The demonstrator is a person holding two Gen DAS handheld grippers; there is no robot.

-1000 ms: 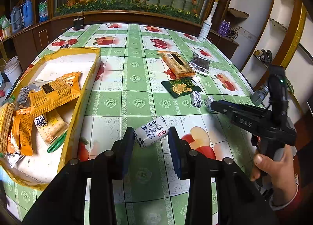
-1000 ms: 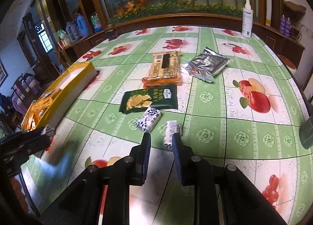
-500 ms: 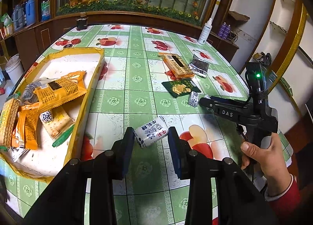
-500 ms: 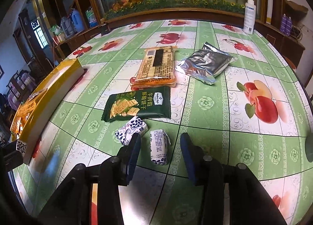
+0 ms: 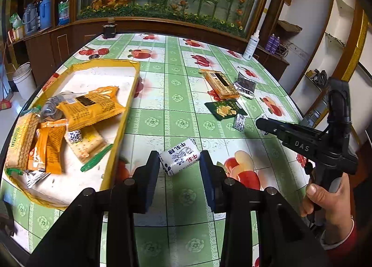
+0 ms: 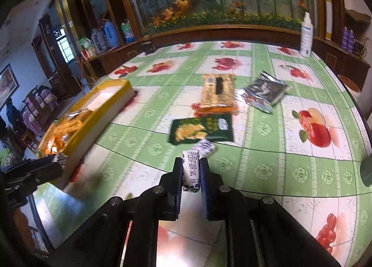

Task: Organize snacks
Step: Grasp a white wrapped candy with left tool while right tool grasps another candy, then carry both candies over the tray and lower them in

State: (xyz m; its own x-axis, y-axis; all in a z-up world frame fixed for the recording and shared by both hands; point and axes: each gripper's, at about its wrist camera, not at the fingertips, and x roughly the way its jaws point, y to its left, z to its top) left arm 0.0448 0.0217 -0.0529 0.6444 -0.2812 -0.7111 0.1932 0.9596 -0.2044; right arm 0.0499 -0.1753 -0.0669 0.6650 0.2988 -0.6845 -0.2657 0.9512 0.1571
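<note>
Milk candy (image 6: 191, 170) is squeezed in the right tool (image 6: 191, 174); the left tool (image 5: 179, 169) (open) sits around another candy (image 5: 180, 159) near the yellow tray (image 5: 121, 113).

tablecloth (image 5: 176, 95): green-and-white checks, red fruit prints
tray (image 5: 121, 113): yellow rim, white floor
milk candy (image 5: 180, 156): white wrapper, dark blue print
cracker pack (image 6: 202, 128): dark green, yellow crackers pictured
foil pouch (image 6: 262, 92): silver
wafer pack (image 6: 217, 92): orange, black label
gripper fingers (image 6: 177, 178): black
</note>
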